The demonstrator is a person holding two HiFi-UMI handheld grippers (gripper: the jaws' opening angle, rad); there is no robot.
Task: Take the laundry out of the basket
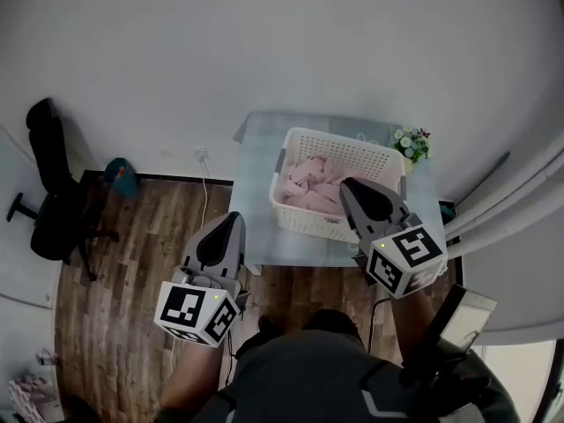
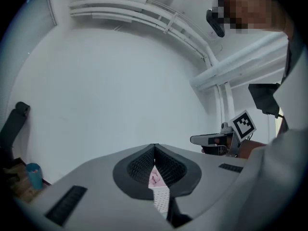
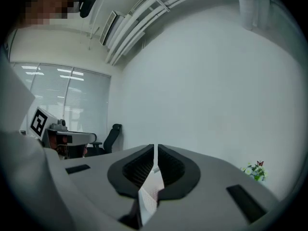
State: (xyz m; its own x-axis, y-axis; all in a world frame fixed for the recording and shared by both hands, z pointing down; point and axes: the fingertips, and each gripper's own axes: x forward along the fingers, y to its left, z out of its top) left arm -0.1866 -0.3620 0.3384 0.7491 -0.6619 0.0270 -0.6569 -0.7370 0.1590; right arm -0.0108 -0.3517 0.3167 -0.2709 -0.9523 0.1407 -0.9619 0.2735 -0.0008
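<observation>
A white slatted laundry basket stands on a small grey-topped table, and pink laundry lies crumpled inside it. My right gripper hovers over the basket's near right corner, its jaws shut with nothing between them. My left gripper hangs to the left of the table's near corner, over the floor, jaws shut and holding nothing. In the left gripper view the jaws meet at the tip, with a sliver of pink laundry below. The right gripper view shows its jaws together too.
A black office chair stands on the wood floor at the left, and a blue object rests against the wall. A small potted plant sits at the table's far right corner. A white cable hangs from a wall socket.
</observation>
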